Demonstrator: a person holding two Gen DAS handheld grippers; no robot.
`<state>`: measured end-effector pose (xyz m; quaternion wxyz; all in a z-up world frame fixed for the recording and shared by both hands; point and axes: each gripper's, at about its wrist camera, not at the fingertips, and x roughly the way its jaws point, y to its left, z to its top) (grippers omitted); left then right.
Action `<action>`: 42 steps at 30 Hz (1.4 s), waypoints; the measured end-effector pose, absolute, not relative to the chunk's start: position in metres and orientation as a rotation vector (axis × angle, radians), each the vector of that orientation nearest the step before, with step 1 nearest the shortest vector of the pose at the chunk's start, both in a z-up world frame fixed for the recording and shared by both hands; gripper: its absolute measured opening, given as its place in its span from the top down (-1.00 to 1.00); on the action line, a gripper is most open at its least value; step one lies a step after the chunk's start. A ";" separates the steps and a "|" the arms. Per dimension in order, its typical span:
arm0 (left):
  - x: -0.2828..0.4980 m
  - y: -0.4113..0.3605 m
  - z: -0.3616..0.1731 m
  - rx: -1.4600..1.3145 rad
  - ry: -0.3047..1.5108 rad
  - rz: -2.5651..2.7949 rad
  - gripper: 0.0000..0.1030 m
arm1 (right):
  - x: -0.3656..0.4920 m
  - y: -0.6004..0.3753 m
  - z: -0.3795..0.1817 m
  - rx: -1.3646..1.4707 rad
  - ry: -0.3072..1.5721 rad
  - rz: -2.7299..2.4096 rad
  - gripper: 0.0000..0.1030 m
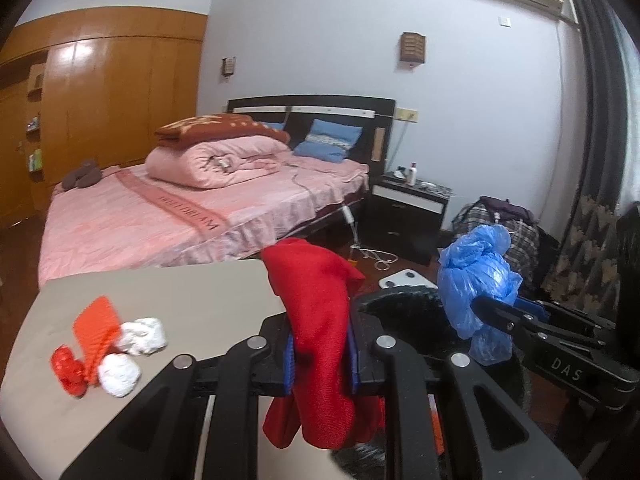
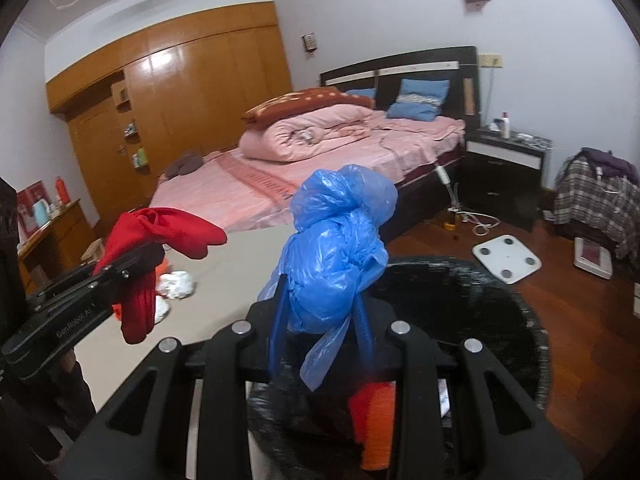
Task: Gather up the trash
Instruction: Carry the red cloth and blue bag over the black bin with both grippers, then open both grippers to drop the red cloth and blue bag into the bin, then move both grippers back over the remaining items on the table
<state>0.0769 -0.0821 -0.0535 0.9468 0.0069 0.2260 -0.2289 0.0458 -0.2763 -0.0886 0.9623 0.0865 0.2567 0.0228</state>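
My left gripper (image 1: 320, 354) is shut on a red cloth (image 1: 320, 320) that hangs down between its fingers; it also shows in the right wrist view (image 2: 148, 248). My right gripper (image 2: 322, 320) is shut on a crumpled blue plastic bag (image 2: 336, 248), held above the black trash bin (image 2: 480, 300); the bag shows in the left wrist view (image 1: 476, 272) too. Orange trash (image 2: 374, 424) lies inside the bin. On the beige table (image 1: 180, 292) lie an orange wrapper (image 1: 98, 326), two white paper wads (image 1: 140, 336) and a red foil piece (image 1: 68, 370).
A pink bed (image 1: 180, 208) stands behind the table, with a black nightstand (image 1: 404, 208) to its right. A white scale (image 2: 506, 258) and cables lie on the wood floor. A plaid bag (image 2: 596, 200) sits at the right wall. A wooden wardrobe (image 1: 120, 92) fills the left.
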 end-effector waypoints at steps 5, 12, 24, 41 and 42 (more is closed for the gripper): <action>0.074 -0.110 -0.052 0.029 0.452 -0.514 0.63 | 0.036 -0.301 -0.091 0.185 0.514 -0.015 0.43; 0.075 -0.144 -0.053 0.042 0.455 -0.577 0.63 | 0.025 -0.325 -0.097 0.181 0.514 -0.074 0.43; 0.088 -0.189 -0.069 0.071 0.504 -0.663 0.62 | 0.025 -0.350 -0.105 0.180 0.532 -0.129 0.43; 0.103 -0.132 -0.067 -0.002 0.499 -0.555 -0.63 | 0.025 -0.349 -0.119 0.183 0.565 -0.197 -0.89; 0.103 -0.126 -0.066 -0.005 0.497 -0.541 -0.66 | 0.026 -0.348 -0.118 0.183 0.564 -0.193 -0.89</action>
